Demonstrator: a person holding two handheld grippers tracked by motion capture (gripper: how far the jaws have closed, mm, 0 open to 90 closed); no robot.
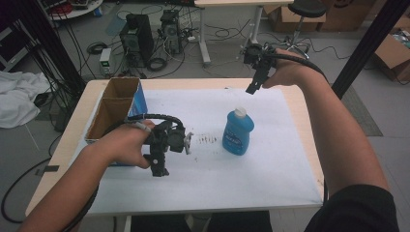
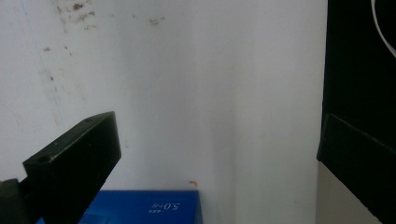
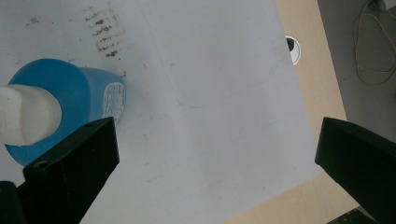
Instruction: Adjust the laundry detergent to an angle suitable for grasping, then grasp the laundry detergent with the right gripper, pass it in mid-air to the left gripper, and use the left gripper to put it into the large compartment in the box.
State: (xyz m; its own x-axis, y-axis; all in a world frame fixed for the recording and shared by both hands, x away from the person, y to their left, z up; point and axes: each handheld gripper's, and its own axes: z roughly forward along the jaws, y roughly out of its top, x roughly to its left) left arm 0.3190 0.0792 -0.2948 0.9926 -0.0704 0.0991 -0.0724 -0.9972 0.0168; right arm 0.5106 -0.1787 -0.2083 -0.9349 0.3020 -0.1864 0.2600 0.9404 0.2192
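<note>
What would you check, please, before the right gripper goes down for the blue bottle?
1. Right gripper open: ok, jaws wide apart.
2. Blue bottle upright: ok, white cap on top.
3. Bottle centred between the jaws: not ok, it sits off by one jaw in the right gripper view.
4. Left gripper out of the way: ok, open, beside the cardboard box.
5. White sheet around bottle clear: ok.

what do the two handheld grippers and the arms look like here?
Both the left gripper and the right gripper are black, with blocky flat black fingers and a thick black cable each. Forearms bare; a dark short sleeve on the right arm.
</note>
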